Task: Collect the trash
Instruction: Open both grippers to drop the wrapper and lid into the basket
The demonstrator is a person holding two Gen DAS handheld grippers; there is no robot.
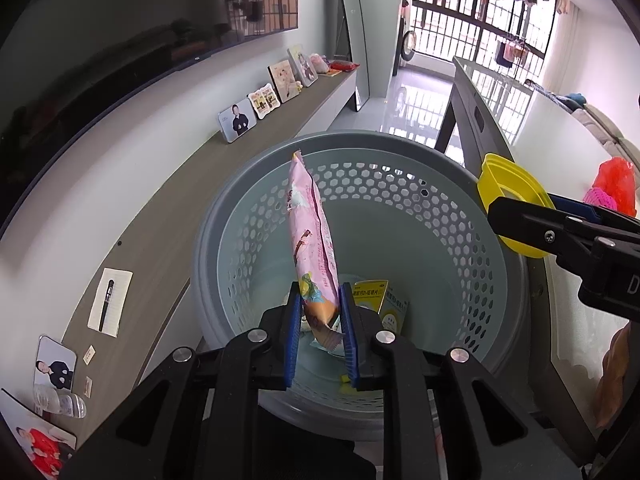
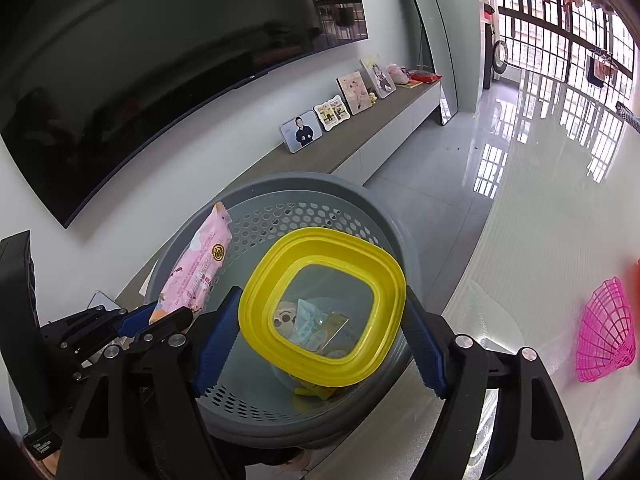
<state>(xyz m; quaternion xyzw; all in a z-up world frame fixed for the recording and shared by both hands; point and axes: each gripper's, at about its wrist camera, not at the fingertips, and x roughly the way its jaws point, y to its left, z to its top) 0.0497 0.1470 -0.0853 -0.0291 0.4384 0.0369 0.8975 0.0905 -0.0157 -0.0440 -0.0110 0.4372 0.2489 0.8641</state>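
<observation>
A light, crinkly packet [image 1: 310, 240] is pinched at its end by the left gripper [image 1: 320, 336]; a stiff lid [image 2: 322, 306] is spanned rim-to-rim by the right gripper [image 2: 320, 338], over the bin [image 2: 404, 236].

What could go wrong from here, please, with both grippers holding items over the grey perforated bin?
1. The yellow lid is wide and tilted between the right gripper pads; on release it might catch the grey bin rim or slide toward the white table.
2. The pink wrapper stands tall from the left gripper and could tip over the rim.
3. The two grippers are close together and could bump.
</observation>
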